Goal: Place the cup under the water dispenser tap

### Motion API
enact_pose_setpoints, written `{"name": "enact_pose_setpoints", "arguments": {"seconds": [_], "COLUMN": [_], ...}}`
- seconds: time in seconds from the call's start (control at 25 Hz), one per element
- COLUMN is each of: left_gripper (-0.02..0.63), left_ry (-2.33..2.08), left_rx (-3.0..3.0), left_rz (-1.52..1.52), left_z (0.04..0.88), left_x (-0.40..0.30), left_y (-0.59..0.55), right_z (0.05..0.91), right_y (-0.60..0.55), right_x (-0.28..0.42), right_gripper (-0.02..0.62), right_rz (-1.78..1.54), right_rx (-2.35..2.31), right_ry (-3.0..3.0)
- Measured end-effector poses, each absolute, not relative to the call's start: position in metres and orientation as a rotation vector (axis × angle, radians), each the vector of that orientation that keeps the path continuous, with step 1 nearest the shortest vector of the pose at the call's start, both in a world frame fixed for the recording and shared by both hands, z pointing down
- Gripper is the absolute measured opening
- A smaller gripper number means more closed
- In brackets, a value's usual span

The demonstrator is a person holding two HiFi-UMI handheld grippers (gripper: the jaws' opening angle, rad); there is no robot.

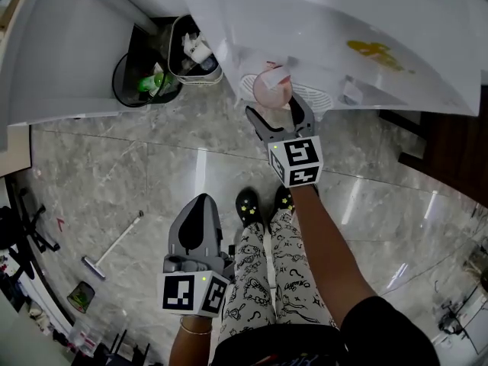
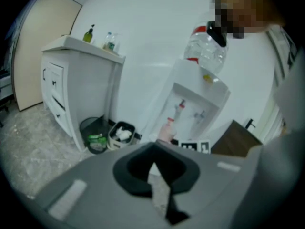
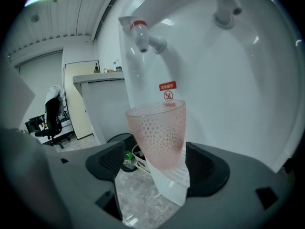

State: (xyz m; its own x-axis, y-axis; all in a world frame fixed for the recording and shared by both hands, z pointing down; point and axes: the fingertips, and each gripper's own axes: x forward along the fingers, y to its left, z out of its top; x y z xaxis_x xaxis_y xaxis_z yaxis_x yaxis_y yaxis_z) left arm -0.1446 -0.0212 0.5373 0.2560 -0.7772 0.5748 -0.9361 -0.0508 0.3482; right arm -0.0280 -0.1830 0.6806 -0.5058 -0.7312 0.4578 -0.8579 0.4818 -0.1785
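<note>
A pink dotted cup (image 3: 157, 132) stands upright on the white ribbed drip tray (image 3: 174, 175) of the water dispenser (image 2: 195, 109), below the red-tipped tap (image 3: 142, 32). A second tap (image 3: 224, 8) lies further right. My right gripper (image 3: 155, 163) is open around the cup: the right pad is against its side, and a gap shows at the left pad. The head view shows the cup (image 1: 271, 88) between the right gripper's (image 1: 278, 113) spread fingers. Held low and back, my left gripper (image 1: 200, 216) is shut and empty.
A black round bin (image 1: 145, 78) and a second bin with white rubbish (image 1: 194, 52) stand left of the dispenser, beside a white cabinet (image 1: 61, 44). A dark brown cabinet (image 1: 450, 143) is at the right. A long-handled tool (image 1: 110, 246) lies on the marble floor.
</note>
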Motion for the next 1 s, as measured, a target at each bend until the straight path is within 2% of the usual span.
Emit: {"name": "enact_pose_setpoints", "arguments": {"seconds": [0.24, 0.28, 0.32, 0.36, 0.52, 0.8, 1.0], "left_gripper": [0.002, 0.002, 0.002, 0.002, 0.002, 0.002, 0.002], "left_ry": [-1.584, -1.584, -1.582, -1.578, -1.537, -1.462, -1.490], "left_rx": [1.933, 1.953, 1.974, 1.995, 2.080, 2.411, 2.540], "left_rz": [0.349, 0.352, 0.353, 0.354, 0.347, 0.261, 0.199], "left_z": [0.519, 0.514, 0.507, 0.498, 0.442, 0.273, 0.182], "left_x": [-0.139, -0.137, -0.134, -0.130, -0.109, -0.058, -0.044], "left_y": [-0.017, -0.017, -0.018, -0.018, -0.012, -0.026, -0.017], "right_z": [0.643, 0.625, 0.603, 0.578, 0.471, 0.256, 0.161], "right_y": [-0.112, -0.102, -0.093, -0.085, -0.054, -0.046, -0.014], "right_x": [0.011, 0.014, 0.015, 0.015, 0.015, 0.071, 0.067], "right_gripper": [0.366, 0.323, 0.084, 0.012, 0.012, 0.012, 0.012], "right_rz": [0.691, 0.699, 0.710, 0.729, 0.763, 0.663, 0.498], "right_rx": [1.365, 1.363, 1.366, 1.362, 1.270, 1.352, 1.202], "right_ry": [-2.384, -2.412, -2.461, -2.525, -2.669, -2.853, -2.968]}}
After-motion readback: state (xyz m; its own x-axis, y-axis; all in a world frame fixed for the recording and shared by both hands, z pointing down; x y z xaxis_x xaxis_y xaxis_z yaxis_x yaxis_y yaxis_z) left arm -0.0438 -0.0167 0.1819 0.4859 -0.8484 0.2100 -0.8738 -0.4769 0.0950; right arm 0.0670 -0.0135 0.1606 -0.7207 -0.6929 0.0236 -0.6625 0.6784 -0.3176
